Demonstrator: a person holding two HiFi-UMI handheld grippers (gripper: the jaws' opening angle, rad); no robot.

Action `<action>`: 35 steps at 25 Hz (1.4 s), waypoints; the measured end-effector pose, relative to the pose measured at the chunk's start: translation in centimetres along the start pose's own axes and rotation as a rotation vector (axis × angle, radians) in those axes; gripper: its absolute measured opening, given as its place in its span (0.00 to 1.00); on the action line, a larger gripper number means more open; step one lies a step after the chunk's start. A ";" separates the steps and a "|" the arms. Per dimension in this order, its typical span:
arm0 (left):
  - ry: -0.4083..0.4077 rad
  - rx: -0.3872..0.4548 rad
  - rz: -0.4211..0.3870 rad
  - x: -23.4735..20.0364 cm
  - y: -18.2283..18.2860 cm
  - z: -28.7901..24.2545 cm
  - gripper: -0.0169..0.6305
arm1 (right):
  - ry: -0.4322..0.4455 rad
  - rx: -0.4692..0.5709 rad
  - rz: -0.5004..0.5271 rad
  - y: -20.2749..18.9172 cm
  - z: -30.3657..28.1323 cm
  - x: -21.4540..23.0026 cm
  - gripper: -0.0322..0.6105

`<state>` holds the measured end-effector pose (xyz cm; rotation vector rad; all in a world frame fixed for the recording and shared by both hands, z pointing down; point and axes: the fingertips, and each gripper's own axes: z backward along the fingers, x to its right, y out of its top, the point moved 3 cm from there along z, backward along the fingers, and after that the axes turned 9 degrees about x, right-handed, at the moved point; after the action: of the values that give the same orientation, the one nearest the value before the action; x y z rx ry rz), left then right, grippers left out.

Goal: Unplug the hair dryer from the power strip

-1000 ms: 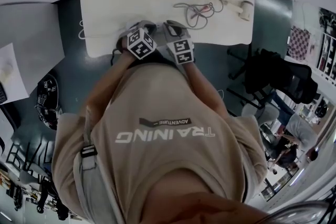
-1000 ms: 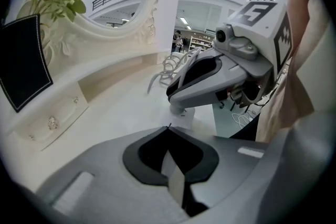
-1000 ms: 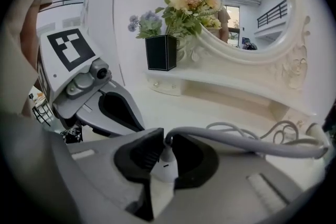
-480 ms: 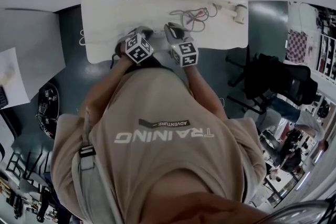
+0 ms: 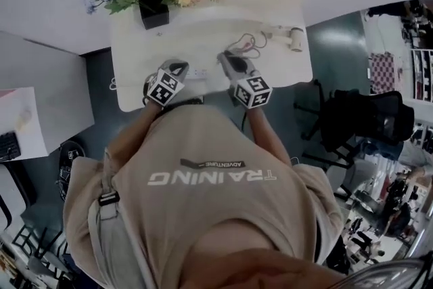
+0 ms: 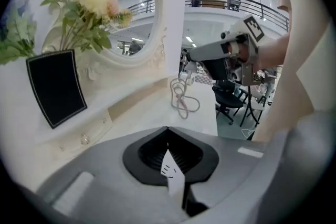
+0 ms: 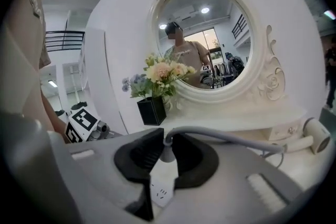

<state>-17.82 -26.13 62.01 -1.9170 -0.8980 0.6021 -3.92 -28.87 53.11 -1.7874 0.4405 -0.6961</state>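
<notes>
On the white vanity table [image 5: 203, 30] lies a white power strip [image 5: 198, 73]. My left gripper [image 5: 177, 69] is shut on one end of it; a white corner with socket slots [image 6: 171, 171] shows between the black pads. My right gripper [image 5: 226, 61] is shut on the grey plug [image 7: 166, 155], which stands on the strip's face [image 7: 161, 190]. I cannot tell whether its pins are still in the socket. The grey cable [image 7: 226, 136] runs from the plug to the white hair dryer [image 5: 295, 38], which lies at the table's far right [image 7: 317, 136].
A black vase of flowers [image 5: 154, 9] stands at the back left of the table, in front of an oval mirror [image 7: 202, 39]. The loose cable loops [image 5: 249, 44] between strip and dryer. A black office chair [image 5: 358, 112] stands on the floor to the right.
Both grippers have moved from the table's front edge forward onto it and apart. The left one now holds the power strip, the right one the plug. The head view has shifted.
</notes>
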 end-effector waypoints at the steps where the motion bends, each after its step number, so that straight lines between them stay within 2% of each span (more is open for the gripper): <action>1: 0.017 0.020 0.001 -0.2 0.9 0.8 0.03 | 0.009 0.014 -0.007 0.6 0.4 0.0 0.14; 7: 0.109 0.176 0.029 -0.9 7.0 5.1 0.03 | 0.063 0.062 -0.008 3.1 1.9 0.0 0.14; 10: 0.148 0.227 0.043 -1.1 8.5 6.5 0.03 | 0.085 0.067 -0.010 3.3 2.0 -0.1 0.14; 16: 0.189 0.237 0.029 -1.4 8.9 7.9 0.03 | 0.104 0.075 -0.003 3.7 2.1 0.0 0.14; 20: 0.214 0.279 0.076 -1.9 9.2 8.8 0.03 | 0.114 0.069 0.003 3.9 2.1 -0.1 0.14; 23: 0.236 0.289 0.046 -2.5 9.7 9.3 0.03 | 0.117 0.075 0.004 4.1 1.8 -0.3 0.14; 25: 0.242 0.305 0.026 -3.0 10.5 9.8 0.03 | 0.119 0.086 0.007 4.5 1.6 -0.5 0.14; 35: 0.258 0.349 0.059 -4.6 11.1 10.8 0.03 | 0.126 0.092 0.045 5.7 1.1 -1.2 0.14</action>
<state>-24.45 -27.64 47.33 -1.6609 -0.5344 0.4949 -3.81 -29.14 47.20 -1.6490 0.5231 -0.7880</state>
